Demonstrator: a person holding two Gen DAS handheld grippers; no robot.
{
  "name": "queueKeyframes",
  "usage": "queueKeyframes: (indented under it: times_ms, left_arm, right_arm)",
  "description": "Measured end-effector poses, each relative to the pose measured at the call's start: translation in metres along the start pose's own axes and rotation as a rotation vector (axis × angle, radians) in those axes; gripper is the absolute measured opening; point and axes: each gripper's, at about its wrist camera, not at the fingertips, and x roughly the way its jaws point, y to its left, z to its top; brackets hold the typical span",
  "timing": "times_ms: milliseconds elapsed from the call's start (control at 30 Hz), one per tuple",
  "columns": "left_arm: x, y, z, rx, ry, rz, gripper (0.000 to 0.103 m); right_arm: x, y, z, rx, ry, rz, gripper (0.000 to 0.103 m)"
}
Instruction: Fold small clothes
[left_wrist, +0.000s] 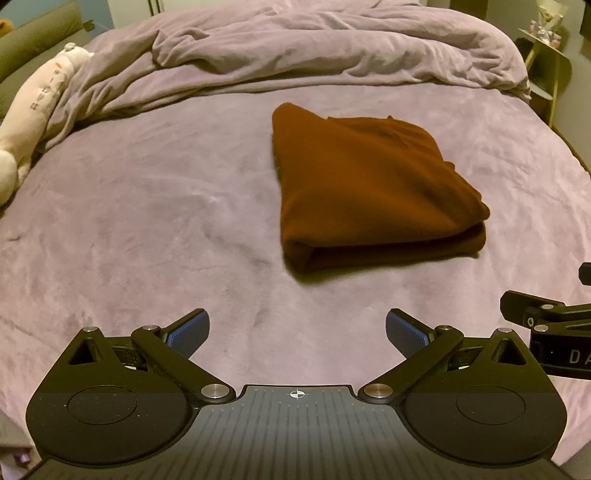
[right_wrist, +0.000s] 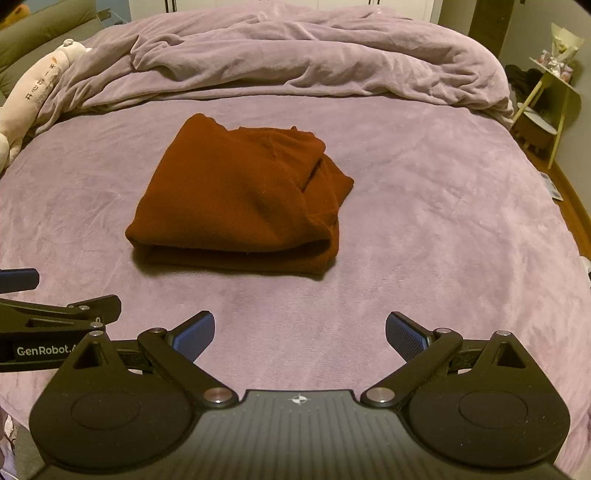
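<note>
A rust-brown garment (left_wrist: 373, 188) lies folded into a thick rectangle on the lilac bed cover (left_wrist: 147, 229). In the right wrist view the same garment (right_wrist: 240, 199) sits left of centre, its folded edge facing me and loose layers bunched at its right side. My left gripper (left_wrist: 297, 332) is open, held above the cover a short way in front of the garment, with nothing between its blue pads (left_wrist: 188, 332). My right gripper (right_wrist: 299, 334) is open too and empty, level with the left one and just as far back from the cloth.
A rumpled lilac duvet (right_wrist: 314, 55) is heaped across the far half of the bed. A pale plush toy (left_wrist: 33, 110) lies along the left edge. A small yellow side table (right_wrist: 546, 96) stands off the bed's right side. Each gripper's side shows at the other view's edge.
</note>
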Motion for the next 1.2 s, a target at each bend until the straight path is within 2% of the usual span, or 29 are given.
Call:
queueKeyframes:
  times_ms: [500,667,1200]
  left_arm:
    - [0.002,0.002,0.0,-0.02,0.005,0.009,0.103]
    - [0.001,0.006,0.001,-0.04,0.009,-0.038,0.103]
    - [-0.001,-0.007,-0.002,0.034,-0.031,0.019,0.103]
  right_arm:
    - [-0.003,0.002,0.003,-0.015,-0.006,-0.007,0.099]
    - [-0.002,0.002,0.004,-0.013,-0.004,-0.01,0.099]
    - [0.0,0.0,0.006,-0.01,0.003,-0.02,0.099]
